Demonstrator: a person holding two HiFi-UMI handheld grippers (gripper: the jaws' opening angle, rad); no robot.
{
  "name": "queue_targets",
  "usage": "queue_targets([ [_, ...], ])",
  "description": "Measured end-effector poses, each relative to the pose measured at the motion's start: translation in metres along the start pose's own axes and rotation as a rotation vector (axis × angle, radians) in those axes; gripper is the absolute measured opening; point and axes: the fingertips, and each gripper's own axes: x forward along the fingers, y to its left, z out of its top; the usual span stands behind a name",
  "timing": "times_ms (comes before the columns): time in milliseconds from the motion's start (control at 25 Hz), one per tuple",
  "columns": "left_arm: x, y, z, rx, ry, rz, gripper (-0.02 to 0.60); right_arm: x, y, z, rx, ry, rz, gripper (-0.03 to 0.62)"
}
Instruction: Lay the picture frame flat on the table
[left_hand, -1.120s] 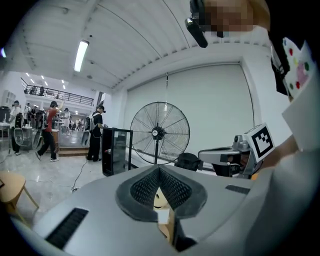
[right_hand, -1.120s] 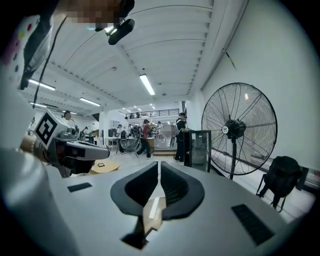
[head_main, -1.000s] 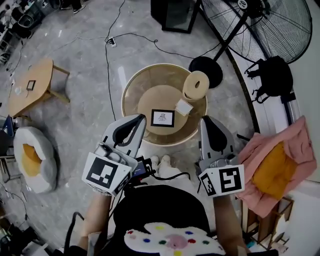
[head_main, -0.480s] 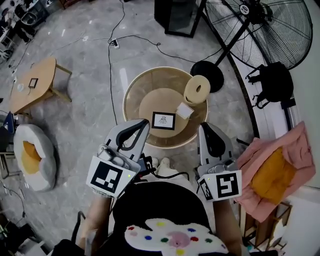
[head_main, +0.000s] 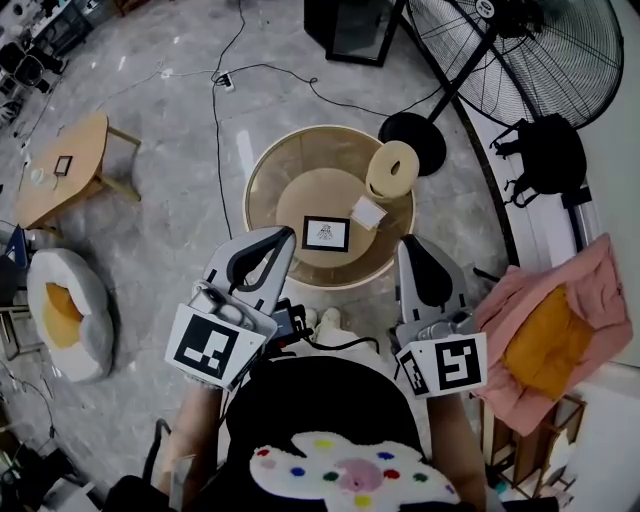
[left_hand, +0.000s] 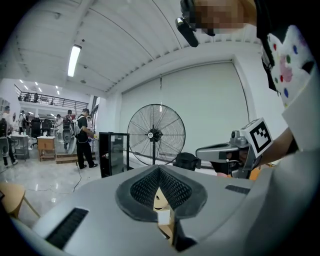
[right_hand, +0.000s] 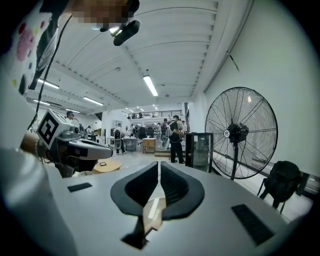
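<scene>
The black picture frame (head_main: 326, 233) lies flat, face up, near the middle of the round table (head_main: 265, 190). Both grippers are held close to my body, short of the table's near edge and pointing towards it. My left gripper (head_main: 272, 242) is shut with nothing in it; in its own view the left gripper (left_hand: 159, 169) shows its pads touching. My right gripper (head_main: 412, 246) is also empty, and in its own view the right gripper (right_hand: 159, 166) has only a thin slit between its pads.
A roll of tape (head_main: 392, 170) and a small white box (head_main: 367, 213) sit on the table's far right. A big floor fan (head_main: 520, 50) and its base (head_main: 412, 140) stand behind it. A pink cloth with an orange cushion (head_main: 555, 335) lies to the right. A small wooden table (head_main: 65, 170) stands to the left.
The head view wobbled a little. Both grippers stay near my body, shut, and the frame has not moved.
</scene>
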Motion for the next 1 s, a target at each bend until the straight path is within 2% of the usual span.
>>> queue_targets([
  [1000,0.001,-0.002,-0.006,-0.005,0.004,-0.003,0.017,0.001,0.01,0.0,-0.037,0.023,0.034,0.04],
])
